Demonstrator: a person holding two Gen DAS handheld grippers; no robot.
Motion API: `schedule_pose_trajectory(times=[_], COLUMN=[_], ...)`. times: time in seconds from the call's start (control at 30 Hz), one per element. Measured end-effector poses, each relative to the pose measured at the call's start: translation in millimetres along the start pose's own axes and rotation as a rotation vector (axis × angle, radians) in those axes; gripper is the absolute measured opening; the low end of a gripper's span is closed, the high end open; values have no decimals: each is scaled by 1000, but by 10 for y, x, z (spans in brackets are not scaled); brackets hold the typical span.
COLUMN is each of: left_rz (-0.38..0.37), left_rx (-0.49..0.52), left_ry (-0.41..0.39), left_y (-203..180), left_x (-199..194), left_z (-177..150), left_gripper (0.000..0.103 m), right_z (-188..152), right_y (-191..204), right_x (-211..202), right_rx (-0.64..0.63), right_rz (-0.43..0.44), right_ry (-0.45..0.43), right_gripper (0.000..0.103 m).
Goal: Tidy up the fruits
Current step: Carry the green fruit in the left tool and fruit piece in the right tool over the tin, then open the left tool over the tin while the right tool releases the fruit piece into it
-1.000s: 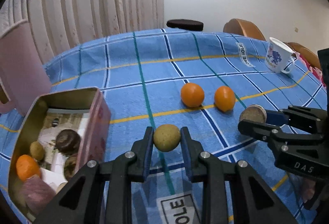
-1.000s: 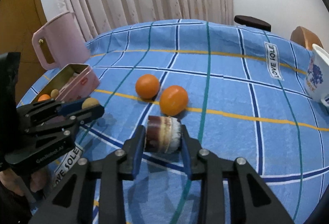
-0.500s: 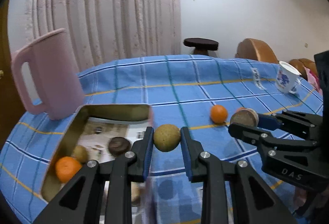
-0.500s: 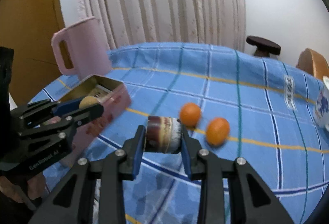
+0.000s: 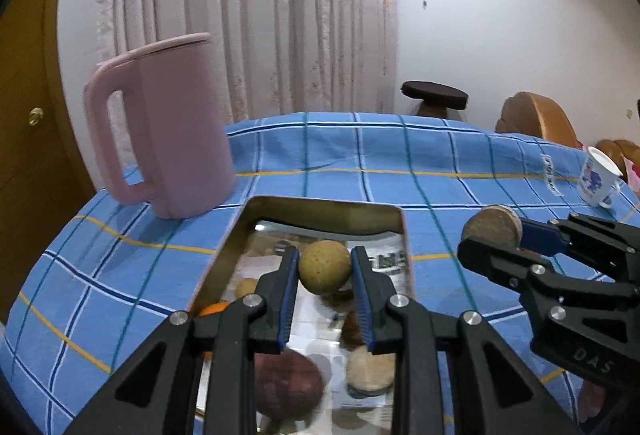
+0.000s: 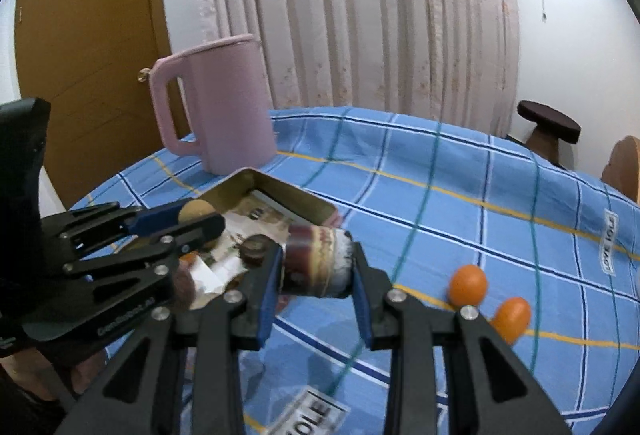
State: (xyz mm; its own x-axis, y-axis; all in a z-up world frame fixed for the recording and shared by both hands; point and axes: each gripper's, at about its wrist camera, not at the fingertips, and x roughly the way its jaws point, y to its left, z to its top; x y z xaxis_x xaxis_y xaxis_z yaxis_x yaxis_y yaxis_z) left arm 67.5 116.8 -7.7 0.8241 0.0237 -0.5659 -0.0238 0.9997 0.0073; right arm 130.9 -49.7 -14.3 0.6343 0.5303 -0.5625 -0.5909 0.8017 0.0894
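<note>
Above the open tin, the left tool is clamped on a round yellow-green fruit, its 2 blue-padded jaws pressed against the fruit's sides. The fruit hangs over the tin's interior, clear of the contents below. Inside the tin, on printed paper, lie a dark reddish-purple fruit near the front, a pale round piece beside it, a small tan fruit and part of an orange one along the left wall.

Just to the right of the tin, the right tool grips a short cylindrical piece banded in dark brown, tan and white, lying sideways between the jaws. In the right wrist view it sits in the air at the tin's near right edge, beside the left tool; in the left wrist view the same piece shows its flat brown end, held up at the tip of the right tool.

2 oranges remain on the blue checked cloth of the counter, well apart from the tin: 1 just beside the other, the 2 nearly touching.

A tall pink pitcher stands upright behind the tin's far left corner. A white mug with a blue print stands near the counter's far right edge. Behind the counter are a pale curtain and a dark round stool.
</note>
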Motion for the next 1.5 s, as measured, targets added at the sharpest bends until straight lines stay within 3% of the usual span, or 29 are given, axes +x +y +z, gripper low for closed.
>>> schedule_pose_trajectory(times=[0.53, 1.3, 1.37, 1.43, 1.5], left_rz=[73, 77, 64, 56, 65], left_rx=[-52, -47, -54, -56, -59], left_ry=[25, 77, 91, 95, 88], left_y=[455, 452, 448, 435, 431], left_x=[180, 305, 311, 293, 244], left_z=[-16, -83, -81, -80, -67], left_gripper=[28, 28, 28, 31, 39], right_z=[31, -117, -124, -134, -131], right_y=[376, 585, 578, 586, 567], right_x=[377, 490, 477, 445, 415], right_rx=[-67, -146, -146, -153, -147], right_rz=[53, 103, 118, 115, 118], right_ry=[46, 97, 99, 87, 81], right_gripper=[35, 36, 36, 52, 52])
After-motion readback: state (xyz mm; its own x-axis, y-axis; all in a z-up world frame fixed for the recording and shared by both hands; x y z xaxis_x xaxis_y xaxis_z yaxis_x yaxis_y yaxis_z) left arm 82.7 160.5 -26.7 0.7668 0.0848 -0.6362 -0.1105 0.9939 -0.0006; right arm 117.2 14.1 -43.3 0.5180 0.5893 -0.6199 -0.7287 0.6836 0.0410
